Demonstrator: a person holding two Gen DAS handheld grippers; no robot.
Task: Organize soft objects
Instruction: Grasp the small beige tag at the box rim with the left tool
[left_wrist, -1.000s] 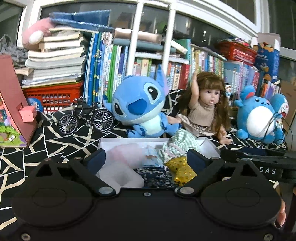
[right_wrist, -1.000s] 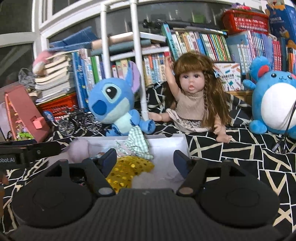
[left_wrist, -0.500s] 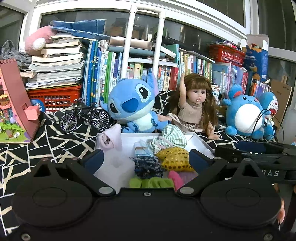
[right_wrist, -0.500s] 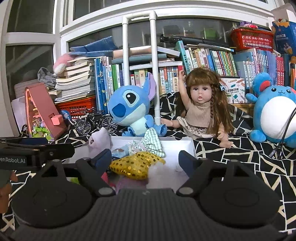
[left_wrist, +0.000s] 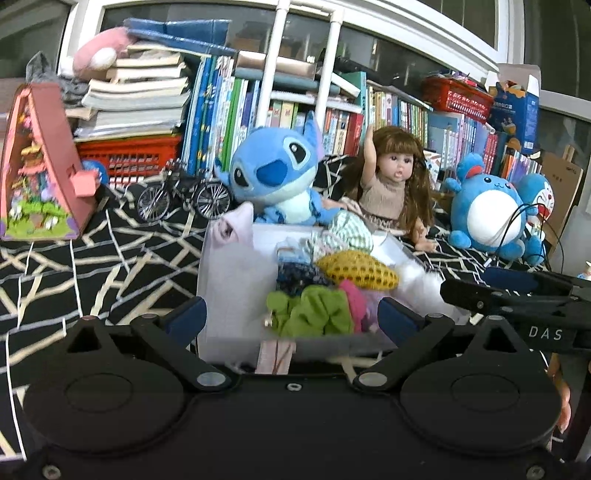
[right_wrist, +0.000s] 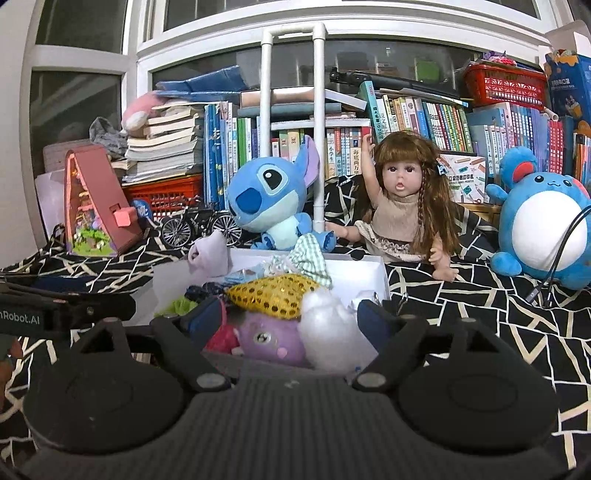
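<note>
Left tool (left_wrist: 291, 319) and right tool (right_wrist: 284, 314) both spread wide, empty, at white box (right_wrist: 380, 271) of soft items.

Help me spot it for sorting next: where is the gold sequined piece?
The gold sequined piece lies in the middle of the white box, left of the white fluff, above the purple plush, in front of the green checked cloth.

You have three blue plush toys (left_wrist: 275, 177) at twelve o'clock, one doll (left_wrist: 393, 184), one toy bicycle (left_wrist: 184, 195), one white box (left_wrist: 229, 295).
</note>
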